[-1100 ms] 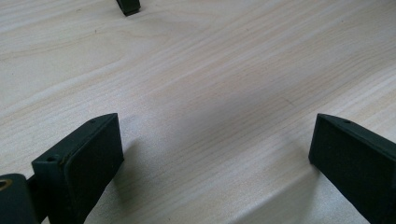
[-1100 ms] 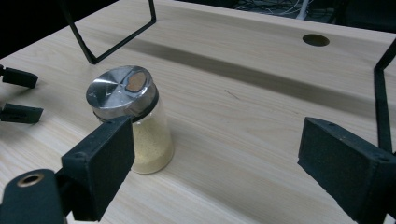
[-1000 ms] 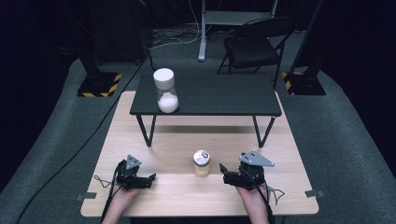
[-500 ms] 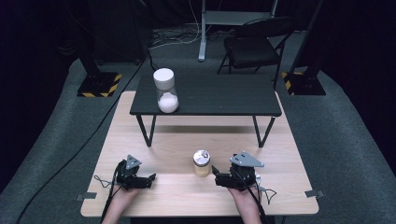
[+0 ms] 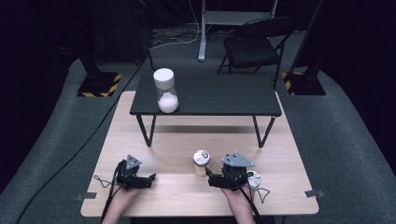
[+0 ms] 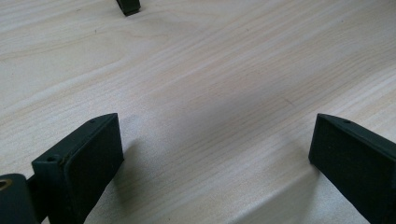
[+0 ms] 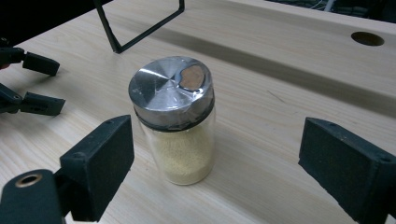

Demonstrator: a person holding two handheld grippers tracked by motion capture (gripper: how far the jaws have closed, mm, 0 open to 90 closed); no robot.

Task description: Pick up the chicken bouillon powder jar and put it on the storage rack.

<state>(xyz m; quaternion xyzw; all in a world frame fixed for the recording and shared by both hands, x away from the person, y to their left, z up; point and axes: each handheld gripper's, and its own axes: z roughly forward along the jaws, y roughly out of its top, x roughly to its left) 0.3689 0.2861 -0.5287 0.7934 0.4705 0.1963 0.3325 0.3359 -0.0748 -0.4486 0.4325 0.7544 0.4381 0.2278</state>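
Two hand-held grippers rest low over my wooden worktop (image 5: 289, 154). My right hand-held gripper (image 5: 211, 180) has its jaws spread wide, with the spice jar (image 7: 173, 121) standing upright between them, untouched by either. The jar holds pale granules under a metal lid (image 7: 170, 88). My left hand-held gripper (image 5: 150, 179) sits well apart from it, jaws also open over bare wood.

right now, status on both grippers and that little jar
Left gripper open, low over bare wood. Right gripper open, jaws wide, aimed at the jar. Jar upright, metal lid on, untouched. Nothing between jaws and jar.
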